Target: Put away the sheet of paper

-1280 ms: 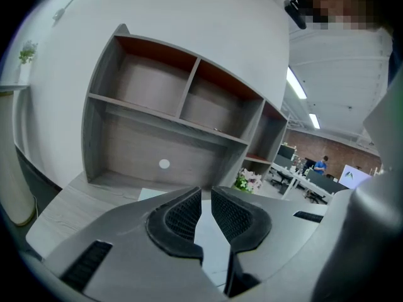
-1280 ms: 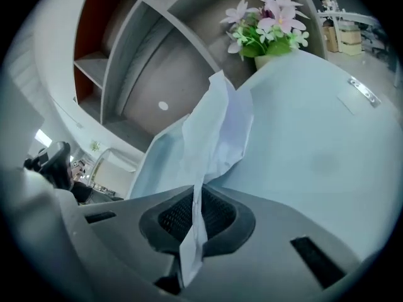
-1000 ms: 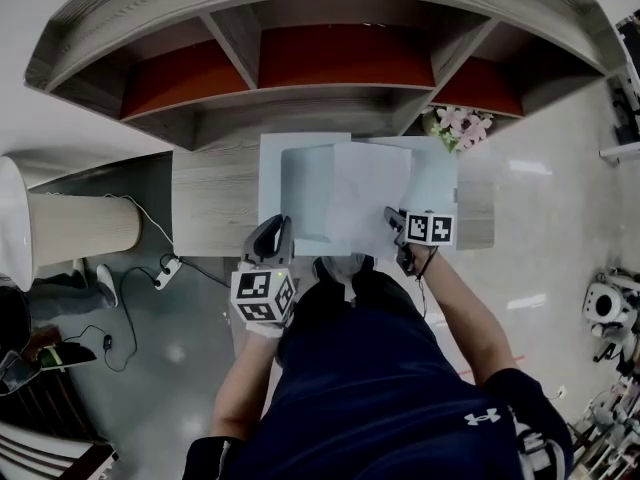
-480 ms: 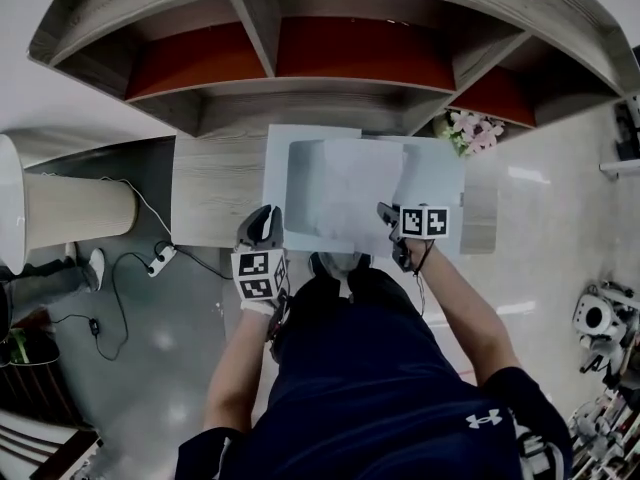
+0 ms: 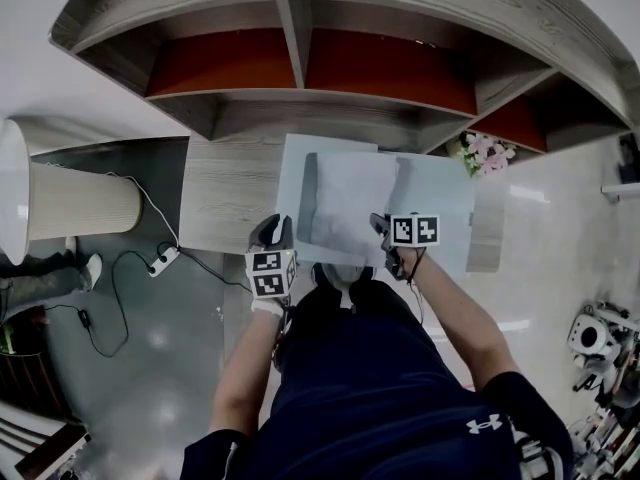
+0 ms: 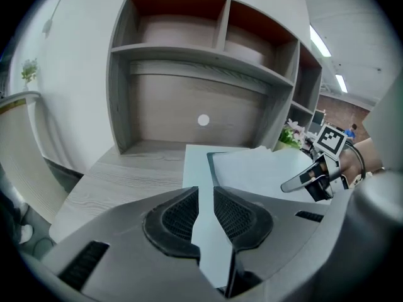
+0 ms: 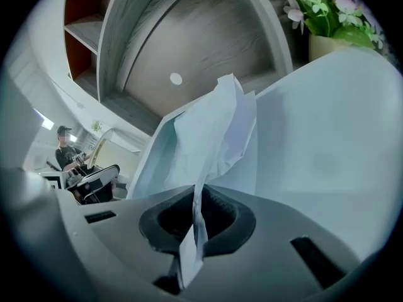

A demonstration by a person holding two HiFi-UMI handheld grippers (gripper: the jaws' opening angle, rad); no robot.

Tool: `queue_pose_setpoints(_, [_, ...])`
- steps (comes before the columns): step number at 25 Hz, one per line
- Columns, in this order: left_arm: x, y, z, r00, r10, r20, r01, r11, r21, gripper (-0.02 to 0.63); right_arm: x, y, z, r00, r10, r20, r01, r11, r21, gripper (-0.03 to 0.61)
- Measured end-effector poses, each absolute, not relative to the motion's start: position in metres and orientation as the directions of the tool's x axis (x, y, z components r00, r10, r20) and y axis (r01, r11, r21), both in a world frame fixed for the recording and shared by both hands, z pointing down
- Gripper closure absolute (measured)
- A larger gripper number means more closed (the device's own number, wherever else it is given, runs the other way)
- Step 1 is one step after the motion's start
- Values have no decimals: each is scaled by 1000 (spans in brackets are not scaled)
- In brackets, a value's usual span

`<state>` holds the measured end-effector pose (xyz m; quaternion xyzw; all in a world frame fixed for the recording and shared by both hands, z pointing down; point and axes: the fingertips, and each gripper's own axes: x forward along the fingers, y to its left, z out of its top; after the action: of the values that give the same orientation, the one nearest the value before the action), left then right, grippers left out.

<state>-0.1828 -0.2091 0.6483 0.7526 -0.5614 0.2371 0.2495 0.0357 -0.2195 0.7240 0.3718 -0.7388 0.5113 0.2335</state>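
A crumpled white sheet of paper (image 5: 350, 198) hangs over a pale blue folder (image 5: 440, 218) that lies flat on the wooden desk (image 5: 225, 198). My right gripper (image 5: 380, 226) is shut on the sheet's near edge; in the right gripper view the paper (image 7: 208, 137) rises edge-on from between the pressed pads (image 7: 217, 216). My left gripper (image 5: 272, 230) hovers at the folder's near left corner. Its jaws stand slightly apart in the left gripper view, and the folder (image 6: 195, 162) shows through the narrow gap. The sheet (image 6: 252, 168) and the right gripper (image 6: 296, 182) lie ahead to the right.
A grey shelf unit (image 5: 300, 78) with red-backed compartments stands along the desk's far edge. A pot of pink flowers (image 5: 485, 153) sits at the desk's back right. A pale cylinder (image 5: 70, 208) and cables (image 5: 165, 258) are on the floor to the left.
The right gripper has carried the sheet leftward across the folder. The left gripper has stayed by the folder's near left corner. The head camera has shifted.
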Motion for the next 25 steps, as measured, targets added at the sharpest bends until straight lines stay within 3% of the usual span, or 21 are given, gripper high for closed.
queue_pose_setpoints(25, [-182,-214,647,281,-717,638,-955,-277,109,518,-42,-226,731,-660,-230,715,-750,256,-610,563])
